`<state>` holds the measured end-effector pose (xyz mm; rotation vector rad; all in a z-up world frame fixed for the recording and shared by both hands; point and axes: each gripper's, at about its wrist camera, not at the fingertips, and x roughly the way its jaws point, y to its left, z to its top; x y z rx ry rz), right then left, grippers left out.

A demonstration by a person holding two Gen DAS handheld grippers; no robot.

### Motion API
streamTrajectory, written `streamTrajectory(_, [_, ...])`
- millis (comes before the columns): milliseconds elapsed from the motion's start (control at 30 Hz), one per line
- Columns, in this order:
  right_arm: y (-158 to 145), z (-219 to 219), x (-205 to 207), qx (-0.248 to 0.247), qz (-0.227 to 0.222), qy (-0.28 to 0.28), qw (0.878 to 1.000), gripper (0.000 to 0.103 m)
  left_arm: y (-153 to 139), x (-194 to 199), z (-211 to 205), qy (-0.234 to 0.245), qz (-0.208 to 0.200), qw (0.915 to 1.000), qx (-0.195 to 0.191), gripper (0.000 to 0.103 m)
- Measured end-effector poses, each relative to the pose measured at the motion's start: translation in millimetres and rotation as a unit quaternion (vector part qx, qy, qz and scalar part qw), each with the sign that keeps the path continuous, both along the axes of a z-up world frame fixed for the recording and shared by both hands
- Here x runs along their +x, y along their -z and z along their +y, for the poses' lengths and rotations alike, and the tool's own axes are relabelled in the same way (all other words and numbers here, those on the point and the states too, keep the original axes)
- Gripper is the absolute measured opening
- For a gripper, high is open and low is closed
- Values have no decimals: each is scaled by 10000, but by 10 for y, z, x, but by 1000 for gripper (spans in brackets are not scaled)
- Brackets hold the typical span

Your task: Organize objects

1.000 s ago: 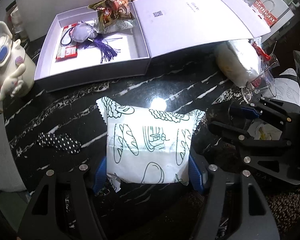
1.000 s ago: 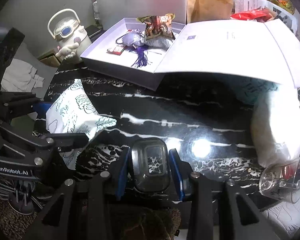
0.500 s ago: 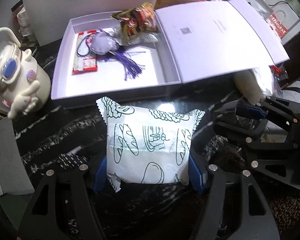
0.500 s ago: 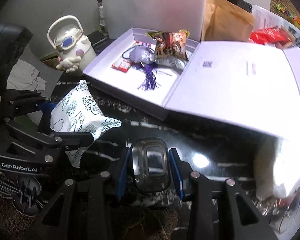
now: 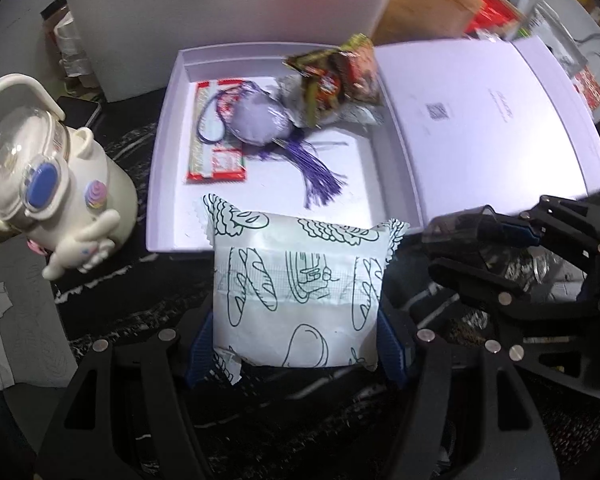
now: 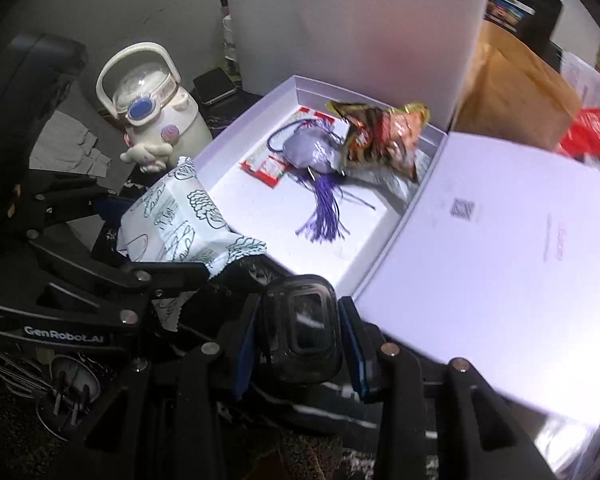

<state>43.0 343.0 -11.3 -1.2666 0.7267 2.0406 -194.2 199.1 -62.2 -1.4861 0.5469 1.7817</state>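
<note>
Both tongs grip loads beside the white box [image 5: 162,184]: left [image 5: 296,336] a bread packet [image 5: 300,288], right [image 6: 298,336] a dark case [image 6: 300,320].

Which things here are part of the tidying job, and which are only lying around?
Part of the job:
- white box, open
- bread packet in the left gripper
- small dark case in the right gripper
- snack bag, purple pouch and red packet, already in the box

Lying around:
- cream flask
- brown paper bag
- white foam board
</note>
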Motion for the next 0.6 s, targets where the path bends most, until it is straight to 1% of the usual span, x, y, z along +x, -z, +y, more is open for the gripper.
streamTrajectory(233, [41,271,-106,-98,32,-45,9999,38,96,-264,120,-137,-42,9999,-79,66])
streamTrajectory(267, [48,312,-119,-116,44,-55,9999,36,105,-288,134,-139,-39,9999,-92,66])
streamTrajectory(400, [66,448,-164,-137,80,-79,9998,35,158,-405,168,-137,-14,9998,-150,66])
streamTrajectory(533, [162,602,-232,-234,102,-118,9996,20,255,-520,208,-148,-28,9996,-221,66])
streamTrajectory(600, [212,634,-258,-281,57,-158,9995,19,298,-553,219,-149,-29,9996,-256,66])
